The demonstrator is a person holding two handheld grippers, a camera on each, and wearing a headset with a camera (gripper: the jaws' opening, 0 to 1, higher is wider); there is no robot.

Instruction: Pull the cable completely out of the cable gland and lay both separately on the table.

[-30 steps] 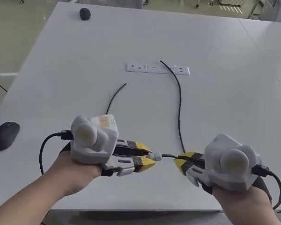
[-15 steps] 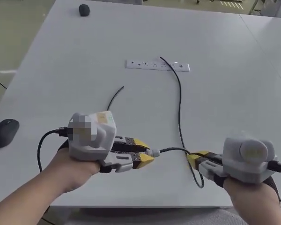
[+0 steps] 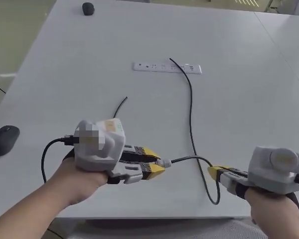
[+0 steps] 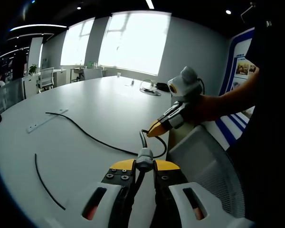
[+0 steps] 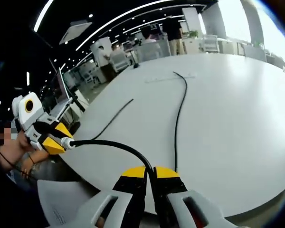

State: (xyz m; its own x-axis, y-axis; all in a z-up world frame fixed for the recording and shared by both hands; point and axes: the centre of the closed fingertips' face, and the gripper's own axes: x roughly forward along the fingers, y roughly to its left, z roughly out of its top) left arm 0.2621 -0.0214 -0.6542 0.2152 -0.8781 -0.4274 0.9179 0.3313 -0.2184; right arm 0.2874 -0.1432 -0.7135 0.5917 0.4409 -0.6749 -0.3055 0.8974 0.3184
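Note:
A small grey cable gland sits between the yellow tips of my left gripper, which is shut on it above the table's near edge. A black cable leaves the gland, arcs right and passes between the jaws of my right gripper, shut on it. Below that gripper the cable loops, then runs far across the table. A short black cable tail reaches out from behind the left gripper.
A white power strip lies at the table's middle, with the cable's far end across it. One dark mouse rests at the left edge, another at the far end. A chair stands beside the table's near edge.
My right gripper has moved right and away from the left one, with more cable showing between them. The short tail's end has slid closer to the left gripper.

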